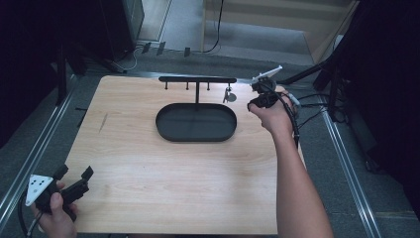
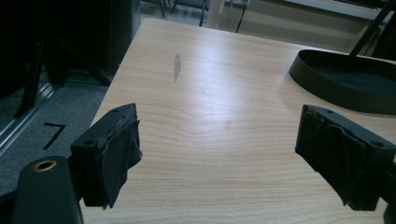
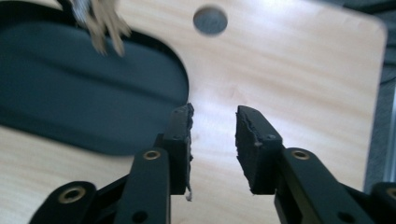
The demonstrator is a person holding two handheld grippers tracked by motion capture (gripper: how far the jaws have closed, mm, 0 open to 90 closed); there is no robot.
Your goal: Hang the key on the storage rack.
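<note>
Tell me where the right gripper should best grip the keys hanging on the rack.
Probably the blades below the ring. The keys hang free from the rack at its right end, above the table beside the tray. The right gripper, open, sits to their right, so come in level from that side, jaws either side of the bunch.

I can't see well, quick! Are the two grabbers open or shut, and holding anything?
Left gripper: open, holding nothing.
Right gripper: open, holding nothing.

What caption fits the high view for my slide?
Right gripper open beside keys hanging from the black rack over the oval tray; left gripper open at the table's near corner.
</note>
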